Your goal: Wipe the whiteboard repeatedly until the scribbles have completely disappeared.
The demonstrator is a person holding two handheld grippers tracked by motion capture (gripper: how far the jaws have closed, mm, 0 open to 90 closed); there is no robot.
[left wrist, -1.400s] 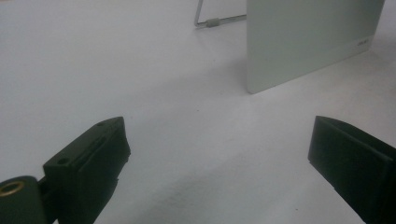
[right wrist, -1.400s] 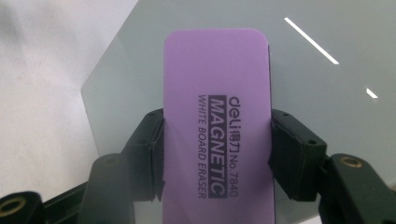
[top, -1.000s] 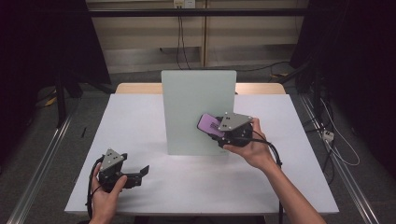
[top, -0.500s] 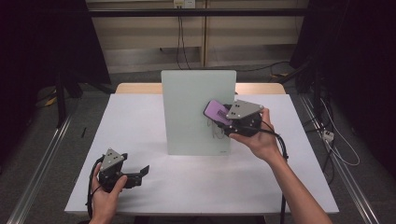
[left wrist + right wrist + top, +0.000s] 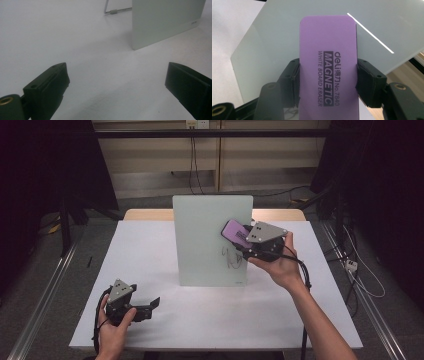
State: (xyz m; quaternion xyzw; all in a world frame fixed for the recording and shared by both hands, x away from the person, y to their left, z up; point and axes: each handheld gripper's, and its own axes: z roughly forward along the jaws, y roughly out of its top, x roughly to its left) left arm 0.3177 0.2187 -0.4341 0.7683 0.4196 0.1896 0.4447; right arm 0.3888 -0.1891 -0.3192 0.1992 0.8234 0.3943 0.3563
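The right gripper (image 5: 243, 240) squeezes a purple eraser (image 5: 235, 232) against the white board (image 5: 207, 235) mid-frame. The left gripper (image 5: 150, 304), lower left, gapes with nothing inside.

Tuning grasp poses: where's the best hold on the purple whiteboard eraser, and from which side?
Likely across its two long edges, near mid-length, coming in from a short end. The eraser is a flat, narrow slab, so its width fits between the jaws; the right gripper holds it that way, felt face free toward the whiteboard.

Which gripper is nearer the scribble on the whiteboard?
Right. The right gripper holds the purple eraser just above the scribble; the left gripper rests far off, near the table's front-left.
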